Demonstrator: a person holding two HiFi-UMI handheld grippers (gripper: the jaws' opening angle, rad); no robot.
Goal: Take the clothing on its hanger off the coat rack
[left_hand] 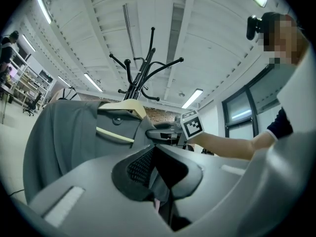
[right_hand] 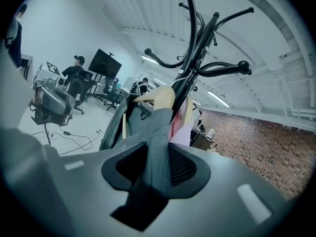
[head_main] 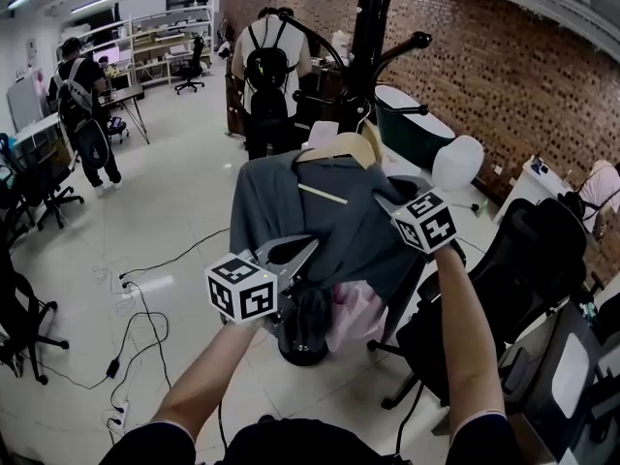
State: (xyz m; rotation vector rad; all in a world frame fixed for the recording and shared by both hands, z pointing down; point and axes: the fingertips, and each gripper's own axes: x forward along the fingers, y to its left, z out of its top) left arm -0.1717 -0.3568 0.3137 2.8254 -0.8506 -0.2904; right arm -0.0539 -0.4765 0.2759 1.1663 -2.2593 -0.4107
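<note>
A grey shirt [head_main: 320,221] hangs on a wooden hanger [head_main: 339,148] on the black coat rack [head_main: 366,27]. Something pink [head_main: 354,318] hangs below and behind it. My left gripper [head_main: 291,255] is at the shirt's lower front edge. In the left gripper view its jaws [left_hand: 159,181] are shut on a fold of the grey shirt [left_hand: 64,132]. My right gripper [head_main: 387,201] is at the shirt's right side. In the right gripper view a band of grey shirt [right_hand: 159,132] fills the gap between its pads [right_hand: 183,166], below the hanger [right_hand: 160,97] and rack [right_hand: 202,38].
The rack's round base [head_main: 302,349] stands on the pale floor. A black office chair [head_main: 523,260] is close on the right. Cables [head_main: 136,298] lie on the floor at left. A person with a backpack [head_main: 269,66] stands behind the rack, another [head_main: 82,95] far left.
</note>
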